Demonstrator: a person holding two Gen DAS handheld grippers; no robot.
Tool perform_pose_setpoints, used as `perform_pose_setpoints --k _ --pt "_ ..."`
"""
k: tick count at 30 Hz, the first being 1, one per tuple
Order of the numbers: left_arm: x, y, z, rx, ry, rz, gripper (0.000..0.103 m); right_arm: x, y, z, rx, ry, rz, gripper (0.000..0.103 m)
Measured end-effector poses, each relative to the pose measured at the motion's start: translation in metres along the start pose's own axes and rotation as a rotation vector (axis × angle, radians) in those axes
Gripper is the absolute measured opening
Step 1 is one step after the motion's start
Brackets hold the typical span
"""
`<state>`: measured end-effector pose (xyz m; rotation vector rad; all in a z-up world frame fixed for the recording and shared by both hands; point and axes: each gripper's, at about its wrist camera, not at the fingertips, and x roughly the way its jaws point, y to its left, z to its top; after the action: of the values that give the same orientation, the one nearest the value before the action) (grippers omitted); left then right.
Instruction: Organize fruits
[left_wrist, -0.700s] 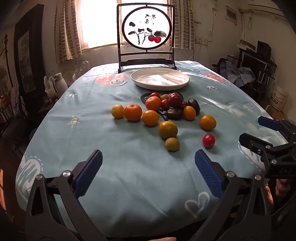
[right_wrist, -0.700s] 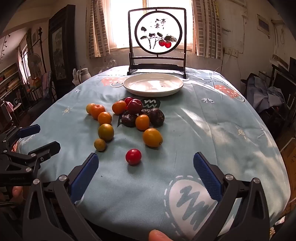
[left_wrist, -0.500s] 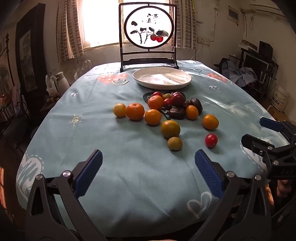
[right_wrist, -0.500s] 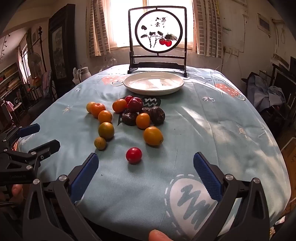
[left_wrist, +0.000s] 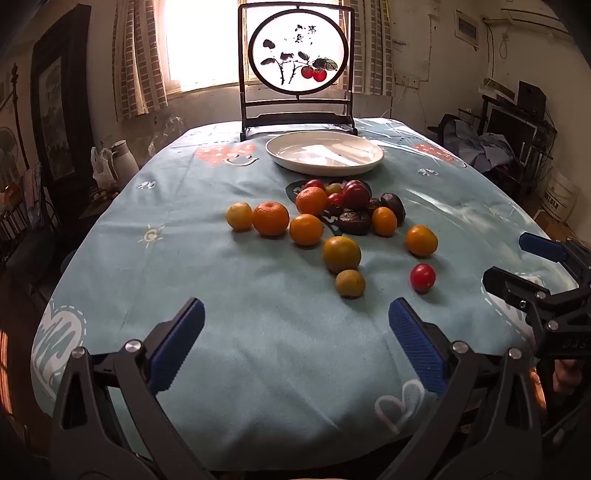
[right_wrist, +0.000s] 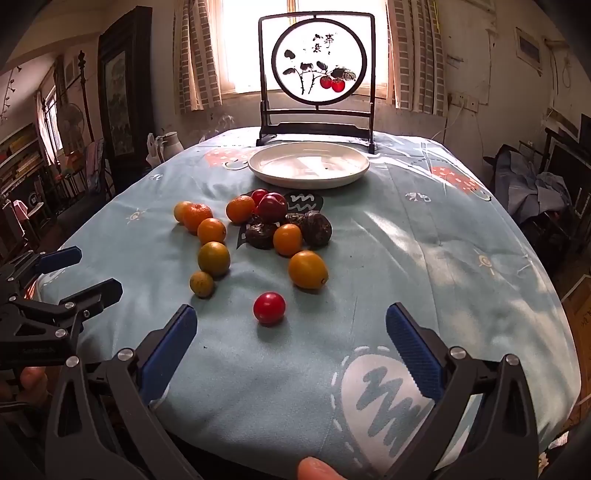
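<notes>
A: Where do the grippers stand?

B: The left gripper (left_wrist: 295, 343) hangs over the near edge of the table, its blue pads spread wide with only blue tablecloth (left_wrist: 258, 295) between them. The right gripper (right_wrist: 291, 343) does the same just to the right, jaws fully apart, gripping nothing. Each one shows at the side of the other's view.

A: What lies closest to them?

B: A small red fruit (right_wrist: 269, 308) sits alone just beyond the right gripper's pads. A little farther and to its left lie a small yellow-green fruit (right_wrist: 201, 283) and a larger greenish-orange fruit (right_wrist: 213, 259), nearly touching. To the right of those is a lone orange fruit (right_wrist: 307, 269).

A: And the rest of the fruit?

B: Farther back, a row of mandarins (left_wrist: 270, 218) runs along the left, and a tight cluster of dark wrinkled fruits (right_wrist: 316, 229), red plums (right_wrist: 272, 207) and another orange one sits in the middle of the cloth.

A: Is anything on the plate?

B: The white plate (right_wrist: 258, 168) stands beyond the cluster, apart from it, and holds no fruit. Behind it, at the far edge, rises a dark-framed painted screen (right_wrist: 317, 70), with a bright window beyond.
</notes>
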<state>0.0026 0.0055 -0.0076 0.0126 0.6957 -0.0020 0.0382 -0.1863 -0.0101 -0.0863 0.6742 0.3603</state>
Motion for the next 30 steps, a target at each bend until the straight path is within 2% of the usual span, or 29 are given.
perform_pose_setpoints --k 30 --pt "0.0015 -0.0006 -0.0034 0.002 0.008 0.001 0.101 0.001 0.0016 0.0004 -0.001 0.005 -0.002 0.102"
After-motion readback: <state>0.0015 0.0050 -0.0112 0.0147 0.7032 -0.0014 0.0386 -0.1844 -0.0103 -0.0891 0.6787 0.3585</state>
